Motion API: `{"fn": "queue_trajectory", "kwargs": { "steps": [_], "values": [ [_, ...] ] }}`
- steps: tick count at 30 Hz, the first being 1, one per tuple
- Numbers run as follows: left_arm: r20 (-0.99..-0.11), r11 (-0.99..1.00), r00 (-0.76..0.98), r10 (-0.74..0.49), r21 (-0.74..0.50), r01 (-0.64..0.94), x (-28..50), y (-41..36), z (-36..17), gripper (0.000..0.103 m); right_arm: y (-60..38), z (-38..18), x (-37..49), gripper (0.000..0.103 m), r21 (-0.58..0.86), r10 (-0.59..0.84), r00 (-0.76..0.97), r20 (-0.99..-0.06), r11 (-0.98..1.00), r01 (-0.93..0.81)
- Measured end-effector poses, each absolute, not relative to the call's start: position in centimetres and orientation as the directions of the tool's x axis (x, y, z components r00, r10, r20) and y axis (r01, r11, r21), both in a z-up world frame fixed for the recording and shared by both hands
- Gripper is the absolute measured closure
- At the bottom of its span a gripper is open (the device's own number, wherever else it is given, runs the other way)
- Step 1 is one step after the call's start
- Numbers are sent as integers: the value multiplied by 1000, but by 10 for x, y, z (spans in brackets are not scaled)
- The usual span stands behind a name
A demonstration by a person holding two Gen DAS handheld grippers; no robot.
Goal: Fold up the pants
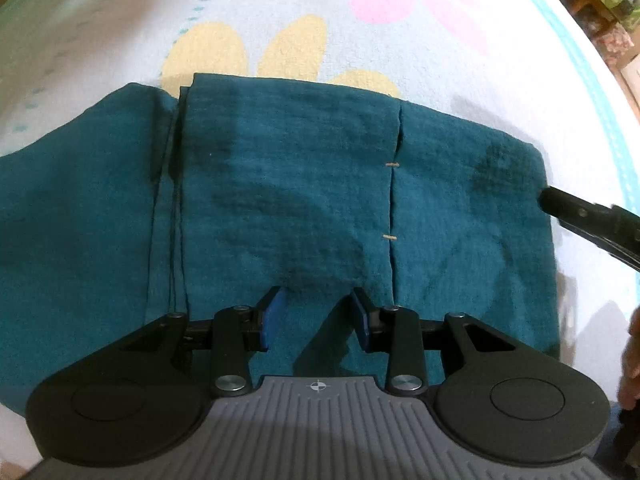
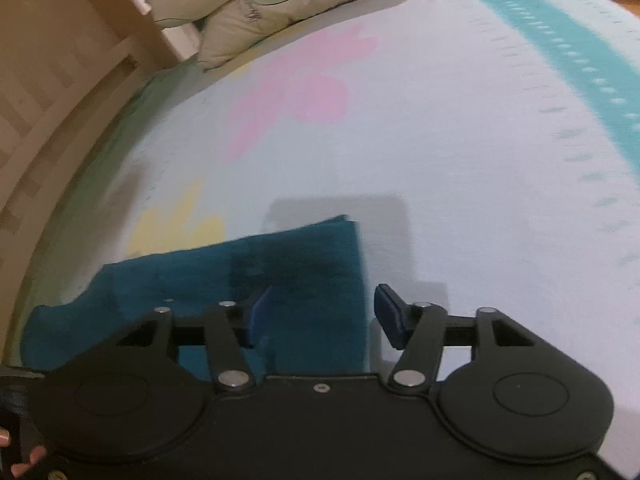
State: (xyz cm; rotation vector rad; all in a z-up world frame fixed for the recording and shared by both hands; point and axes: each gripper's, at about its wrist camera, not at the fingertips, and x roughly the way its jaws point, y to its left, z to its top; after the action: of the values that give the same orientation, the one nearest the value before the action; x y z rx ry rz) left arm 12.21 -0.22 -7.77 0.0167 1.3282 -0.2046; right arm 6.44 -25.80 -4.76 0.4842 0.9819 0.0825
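Note:
Teal pants (image 1: 288,184) lie folded flat on the bedsheet, with a seam and two small tan stitches down the middle. My left gripper (image 1: 316,312) points down over their near part. Its blue pads stand apart with flat cloth under the gap and nothing pinched. In the right wrist view the pants (image 2: 192,280) end in a straight right edge. My right gripper (image 2: 320,316) is open and straddles that edge, its left pad over the cloth and its right pad over bare sheet. One black finger (image 1: 576,212) of the right gripper reaches the pants' right edge in the left wrist view.
The sheet (image 2: 460,152) is pale with pink and yellow flower prints and a turquoise border stripe (image 2: 580,56). Pillows (image 2: 280,4) lie at the far end beside a wooden headboard (image 2: 60,92). Part of a hand (image 1: 630,364) shows at the right edge.

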Motion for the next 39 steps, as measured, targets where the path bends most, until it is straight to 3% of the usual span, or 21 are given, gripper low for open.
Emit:
{"fn": "queue_trajectory", "kwargs": {
  "steps": [4,12,14,15,16,19,29,34,37,39],
  "values": [
    [-965,982,231,-127,-89,169,120,-5,-78,68,-269,-59,62,40,483,330,510,-794,852,200],
    [-963,984,224,-149,-122,132,121,-15,-75,68,-269,-80,80,42,601,450,517,-728,781,167],
    [-963,984,224,-150,-122,133,120,-14,-76,68,-276,-85,83,54,632,474,520,-711,755,176],
    [-963,984,224,-150,-123,131,120,-14,-76,68,-279,-87,84,72,632,474,513,-715,753,185],
    [-963,984,224,-151,-124,128,121,-14,-76,68,-282,-89,84,83,630,474,506,-720,753,189],
    [-963,984,225,-148,-122,127,122,-13,-77,68,-279,-79,82,92,614,465,522,-715,775,150],
    [-929,985,326,-173,-163,58,132,-37,-79,68,-282,-18,112,94,505,382,624,-682,863,23],
    [-907,980,370,-201,-191,64,143,-58,-88,68,-286,-28,150,93,434,325,614,-720,900,33],
    [-894,983,409,-181,-156,94,139,-65,-95,67,-286,-51,158,78,411,327,550,-769,911,34],
    [-891,983,419,-174,-134,125,134,-70,-94,67,-295,-51,148,73,433,335,550,-765,900,53]
  ]
}}
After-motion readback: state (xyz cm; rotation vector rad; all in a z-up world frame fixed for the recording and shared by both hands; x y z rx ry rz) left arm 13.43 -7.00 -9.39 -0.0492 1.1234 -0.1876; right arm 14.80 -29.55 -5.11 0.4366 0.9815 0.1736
